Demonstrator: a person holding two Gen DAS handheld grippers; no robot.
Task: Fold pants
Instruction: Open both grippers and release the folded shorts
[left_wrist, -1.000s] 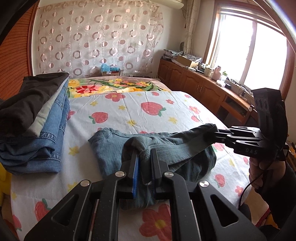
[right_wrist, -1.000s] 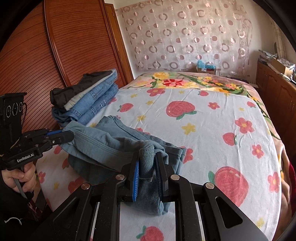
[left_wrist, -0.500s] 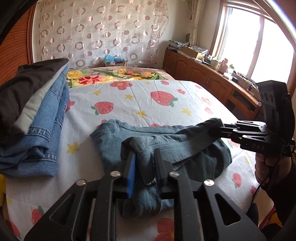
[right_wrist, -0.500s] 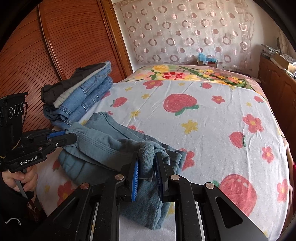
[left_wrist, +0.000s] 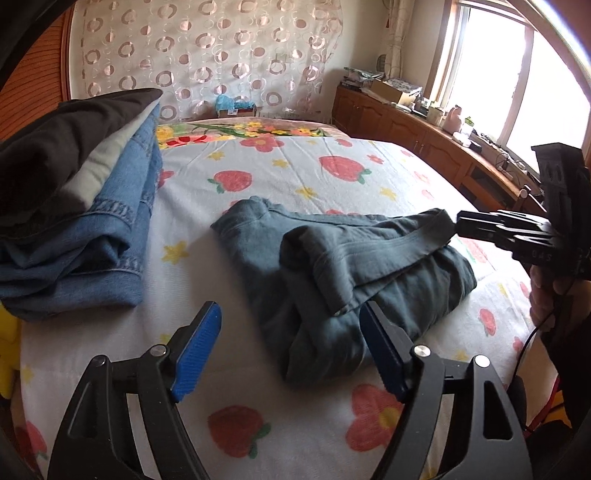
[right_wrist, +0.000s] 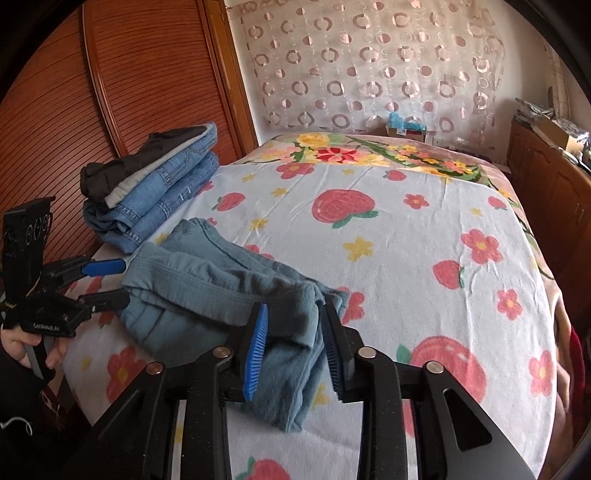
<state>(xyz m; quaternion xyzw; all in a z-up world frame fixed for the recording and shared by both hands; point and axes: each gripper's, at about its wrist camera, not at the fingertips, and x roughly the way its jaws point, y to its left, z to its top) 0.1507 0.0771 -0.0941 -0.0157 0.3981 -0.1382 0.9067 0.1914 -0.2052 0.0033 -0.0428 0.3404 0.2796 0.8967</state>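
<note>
Grey-blue pants (left_wrist: 332, 266) lie folded in a bunch on the strawberry-print bed sheet (left_wrist: 258, 184). My left gripper (left_wrist: 289, 308) stands wide open over their near edge, its jaws still opening and its blue pads clear of the cloth. In the right wrist view the pants (right_wrist: 207, 280) spread to the left. My right gripper (right_wrist: 294, 306) has its jaws opening, with a waistband fold lying loose between the pads. The left gripper (right_wrist: 123, 281) shows open at the pants' left edge. The right gripper (left_wrist: 458, 223) sits at the waistband's end.
A stack of folded jeans and dark clothes (left_wrist: 92, 221) (right_wrist: 159, 192) lies at the bed's left side by a wooden wardrobe (right_wrist: 110, 92). Wooden cabinets (left_wrist: 406, 125) under a window run along the right. A hand (right_wrist: 26, 347) holds the left gripper.
The left jaws opened wide and let go of the pants fold, which dropped onto the bunch. The left gripper sank a little. The right jaws parted around their fold.
</note>
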